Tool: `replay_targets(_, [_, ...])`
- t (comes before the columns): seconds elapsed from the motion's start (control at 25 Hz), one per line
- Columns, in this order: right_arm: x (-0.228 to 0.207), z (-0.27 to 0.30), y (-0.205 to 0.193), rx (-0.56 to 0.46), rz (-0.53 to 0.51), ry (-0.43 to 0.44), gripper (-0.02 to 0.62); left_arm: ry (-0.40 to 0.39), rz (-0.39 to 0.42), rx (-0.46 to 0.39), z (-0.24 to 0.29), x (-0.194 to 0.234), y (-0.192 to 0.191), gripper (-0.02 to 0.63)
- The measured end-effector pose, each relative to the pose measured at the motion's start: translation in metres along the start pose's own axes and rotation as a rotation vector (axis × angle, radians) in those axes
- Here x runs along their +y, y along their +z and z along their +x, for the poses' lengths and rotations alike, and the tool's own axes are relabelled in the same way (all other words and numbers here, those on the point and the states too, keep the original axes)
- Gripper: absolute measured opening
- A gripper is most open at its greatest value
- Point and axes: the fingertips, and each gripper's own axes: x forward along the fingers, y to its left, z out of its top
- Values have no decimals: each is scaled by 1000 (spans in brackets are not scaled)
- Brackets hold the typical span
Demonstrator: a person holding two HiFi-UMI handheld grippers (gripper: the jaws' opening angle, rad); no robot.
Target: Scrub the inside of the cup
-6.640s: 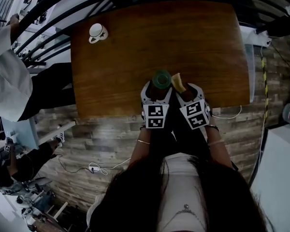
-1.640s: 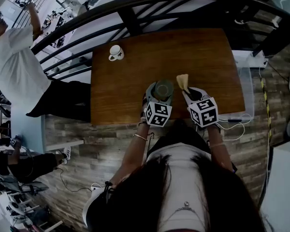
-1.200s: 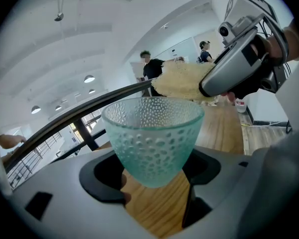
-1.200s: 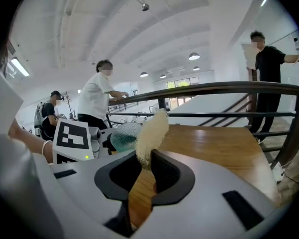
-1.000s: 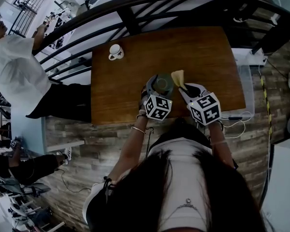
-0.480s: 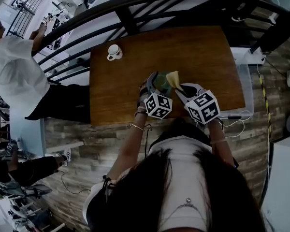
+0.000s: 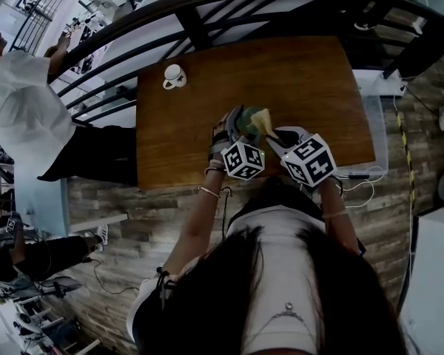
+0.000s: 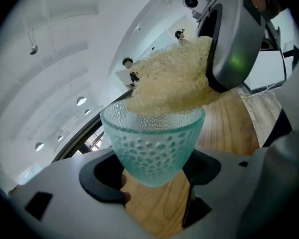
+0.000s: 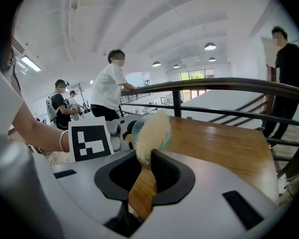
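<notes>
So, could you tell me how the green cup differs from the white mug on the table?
The green cup is dimpled translucent glass, handleless; the white mug is opaque with a handle. The green cup is gripped by the left gripper, a sponge at its mouth; the white mug stands alone near the table's far left corner. Both are small cups.

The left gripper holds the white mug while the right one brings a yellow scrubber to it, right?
No: the left gripper holds a green dimpled cup, as the left gripper view shows; the white mug stands apart on the table.
</notes>
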Motion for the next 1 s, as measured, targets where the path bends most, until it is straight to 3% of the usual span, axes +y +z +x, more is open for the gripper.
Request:
replay_targets(0.64, [-1,-6,-12,142,21,28,78,45,234,-37,6,-10,14,356])
replay_targets(1.0, [0,-9,-13,219,3,32,78,61,306,-48,7,-10,26,356])
